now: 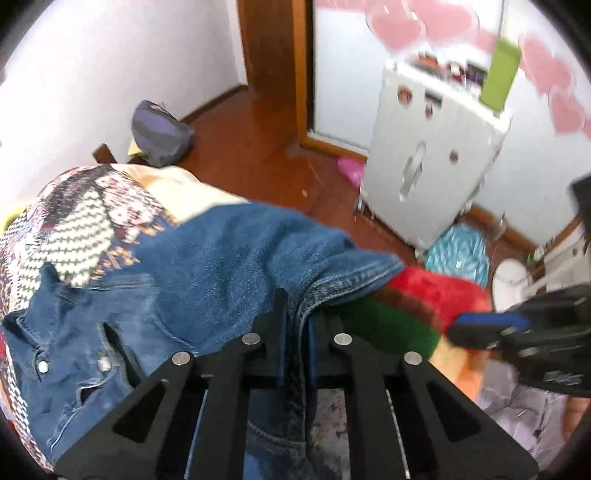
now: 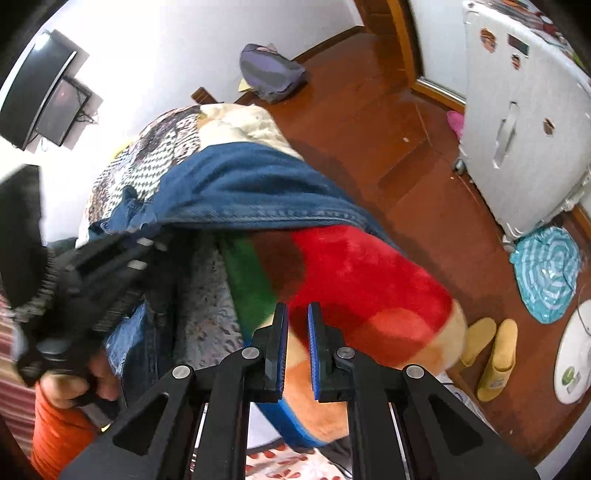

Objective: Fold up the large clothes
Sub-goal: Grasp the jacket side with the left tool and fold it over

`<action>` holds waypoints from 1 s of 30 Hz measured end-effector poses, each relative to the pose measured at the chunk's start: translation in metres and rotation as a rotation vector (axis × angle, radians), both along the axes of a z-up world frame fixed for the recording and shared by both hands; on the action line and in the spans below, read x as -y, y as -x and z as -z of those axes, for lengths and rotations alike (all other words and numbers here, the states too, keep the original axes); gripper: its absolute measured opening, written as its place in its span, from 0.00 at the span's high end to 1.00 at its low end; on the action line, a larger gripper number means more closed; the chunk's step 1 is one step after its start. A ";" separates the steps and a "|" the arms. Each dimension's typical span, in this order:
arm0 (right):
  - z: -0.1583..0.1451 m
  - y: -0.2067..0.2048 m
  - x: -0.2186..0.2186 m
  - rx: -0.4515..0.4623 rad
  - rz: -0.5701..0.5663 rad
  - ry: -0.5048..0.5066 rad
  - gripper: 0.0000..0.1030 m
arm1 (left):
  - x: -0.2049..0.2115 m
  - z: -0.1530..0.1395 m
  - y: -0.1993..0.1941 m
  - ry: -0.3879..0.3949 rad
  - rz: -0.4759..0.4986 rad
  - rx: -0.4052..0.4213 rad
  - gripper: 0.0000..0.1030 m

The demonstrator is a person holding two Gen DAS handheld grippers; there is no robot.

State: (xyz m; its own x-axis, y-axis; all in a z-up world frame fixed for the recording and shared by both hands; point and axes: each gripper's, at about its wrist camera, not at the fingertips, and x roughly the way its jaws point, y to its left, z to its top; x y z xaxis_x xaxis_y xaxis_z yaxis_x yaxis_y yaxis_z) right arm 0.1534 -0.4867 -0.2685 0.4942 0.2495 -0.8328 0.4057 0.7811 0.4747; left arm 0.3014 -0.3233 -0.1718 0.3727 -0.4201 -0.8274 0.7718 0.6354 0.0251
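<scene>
1. Left gripper (image 1: 295, 314) clamped on a fold of the jeans (image 1: 229, 258), blue pads pressed against denim on both sides; cloth runs down between the fingers toward the camera.
2. Right gripper (image 2: 295, 332) parted, nothing between its blue pads, hovering over the striped blanket (image 2: 362, 280).
3. Seen only from the left wrist: waistband rivets and a pocket opening of the jeans at lower left, and pink heart stickers (image 1: 406, 22) on the glass door.
4. Seen only from the right wrist: wall-mounted TV (image 2: 40, 88), yellow slippers (image 2: 495, 354), the hand (image 2: 74, 384) on the left gripper (image 2: 110, 266), and an orange sleeve below it.
5. In both views: white suitcase (image 1: 436, 155) upright on the wood floor, purple bag (image 2: 269, 72) by the wall, teal cushion (image 2: 546, 273).
6. Jeans draped across the bed on top of the patterned quilt (image 1: 74, 214) and blanket; long axis roughly left to right in the right wrist view, stitched hem edge facing the camera, waist end at left by the left gripper.
</scene>
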 end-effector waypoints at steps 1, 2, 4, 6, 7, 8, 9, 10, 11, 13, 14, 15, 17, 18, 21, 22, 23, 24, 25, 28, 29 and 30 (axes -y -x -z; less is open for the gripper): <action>-0.001 -0.004 -0.003 0.008 -0.008 -0.010 0.95 | -0.010 -0.009 -0.004 0.030 -0.017 -0.012 0.91; -0.002 -0.010 -0.008 0.022 -0.020 -0.019 0.95 | -0.021 -0.017 -0.008 0.063 -0.038 -0.029 0.92; -0.004 -0.021 -0.016 0.043 -0.042 -0.021 0.95 | -0.047 -0.031 -0.015 0.126 -0.079 -0.050 0.92; -0.005 -0.036 -0.026 0.063 -0.059 -0.024 0.95 | -0.069 -0.039 -0.018 0.158 -0.110 -0.049 0.92; -0.004 -0.044 -0.030 0.073 -0.064 -0.031 0.95 | -0.083 -0.040 -0.019 0.161 -0.127 -0.040 0.92; -0.003 -0.053 -0.035 0.086 -0.069 -0.040 0.95 | -0.096 -0.039 -0.020 0.158 -0.145 -0.037 0.92; -0.002 -0.062 -0.039 0.093 -0.070 -0.044 0.95 | -0.104 -0.035 -0.022 0.156 -0.159 -0.047 0.92; 0.002 -0.073 -0.043 0.090 -0.061 -0.037 0.95 | -0.114 -0.030 -0.023 0.155 -0.171 -0.070 0.92; 0.004 -0.082 -0.046 0.084 -0.052 -0.032 0.95 | -0.122 -0.022 -0.024 0.149 -0.181 -0.098 0.92; 0.012 -0.099 -0.048 0.068 -0.014 -0.030 0.95 | -0.134 -0.005 -0.022 0.120 -0.193 -0.115 0.92; 0.015 -0.106 -0.049 0.069 0.011 -0.030 0.95 | -0.138 0.007 -0.020 0.104 -0.199 -0.130 0.92; 0.016 -0.112 -0.049 0.072 0.037 -0.021 0.95 | -0.142 0.016 -0.019 0.099 -0.203 -0.152 0.91; 0.012 -0.124 -0.054 0.083 0.060 0.012 0.95 | -0.149 0.040 -0.018 0.093 -0.204 -0.223 0.91; 0.008 -0.129 -0.059 0.093 0.057 0.030 0.95 | -0.150 0.049 -0.017 0.086 -0.205 -0.240 0.91; -0.008 -0.144 -0.077 0.137 -0.004 0.066 0.95 | -0.159 0.058 -0.021 0.099 -0.204 -0.285 0.90; -0.014 -0.147 -0.083 0.159 -0.029 0.071 0.95 | -0.163 0.057 -0.023 0.109 -0.202 -0.297 0.89; -0.023 -0.153 -0.092 0.184 -0.064 0.079 0.95 | -0.167 0.055 -0.024 0.117 -0.198 -0.303 0.87; -0.029 -0.159 -0.101 0.195 -0.094 0.083 0.95 | -0.172 0.053 -0.024 0.124 -0.197 -0.303 0.78; -0.033 -0.164 -0.107 0.202 -0.117 0.077 0.95 | -0.182 0.047 -0.023 0.124 -0.214 -0.287 0.70; -0.038 -0.183 -0.133 0.206 -0.189 0.039 0.95 | -0.209 0.028 -0.018 0.147 -0.254 -0.227 0.46; -0.038 -0.187 -0.141 0.202 -0.210 0.034 0.95 | -0.222 0.020 -0.014 0.148 -0.271 -0.194 0.44; -0.037 -0.190 -0.152 0.196 -0.239 0.028 0.95 | -0.234 0.014 -0.012 0.145 -0.288 -0.165 0.43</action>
